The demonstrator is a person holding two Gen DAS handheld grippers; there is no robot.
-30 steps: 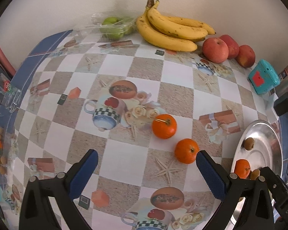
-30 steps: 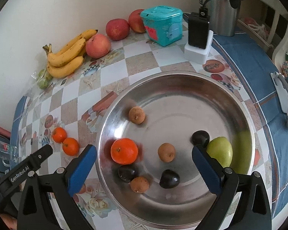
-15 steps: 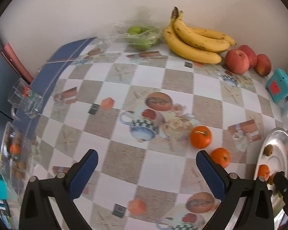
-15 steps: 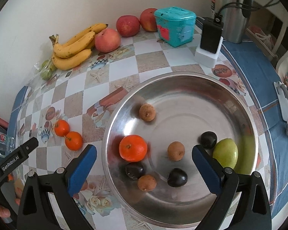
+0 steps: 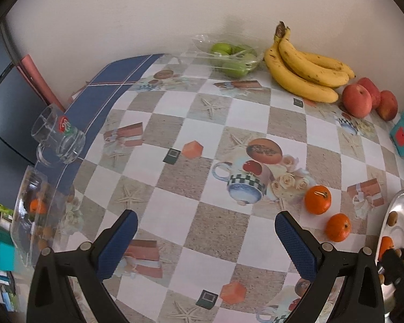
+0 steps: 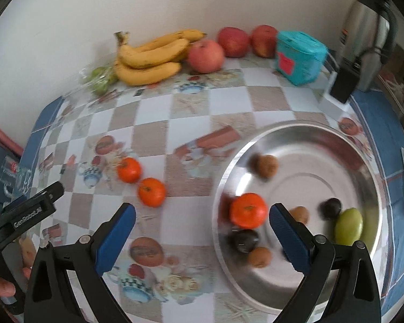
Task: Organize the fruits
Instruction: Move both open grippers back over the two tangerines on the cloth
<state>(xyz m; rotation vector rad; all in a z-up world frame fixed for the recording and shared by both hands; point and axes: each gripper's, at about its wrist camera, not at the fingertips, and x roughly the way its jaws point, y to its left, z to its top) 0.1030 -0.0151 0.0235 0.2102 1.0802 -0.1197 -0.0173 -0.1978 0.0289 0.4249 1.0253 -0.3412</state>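
Two tangerines lie on the checked tablecloth, one (image 5: 317, 199) (image 6: 129, 170) behind the other (image 5: 337, 227) (image 6: 151, 191). A steel bowl (image 6: 374, 188) (image 5: 400, 202) holds a tangerine (image 6: 248, 210), a green pear (image 6: 348, 226), dark plums and small brown fruits. Bananas (image 5: 304, 72) (image 6: 150, 56), red apples (image 5: 358, 101) (image 6: 206, 56) and bagged green fruit (image 5: 231, 59) sit along the wall. My left gripper (image 5: 206, 238) is open and empty above the cloth, left of the tangerines. My right gripper (image 6: 202, 231) is open and empty, over the bowl's left rim.
A teal box (image 6: 300, 56), a kettle (image 6: 369, 35) and a black charger (image 6: 343, 83) stand at the back right. A glass mug (image 5: 58, 137) and a clear glass bowl (image 5: 32, 215) stand at the table's left edge.
My left gripper has swung left, so the tangerines now lie to its right. My right gripper has moved left from over the bowl's middle to its left rim.
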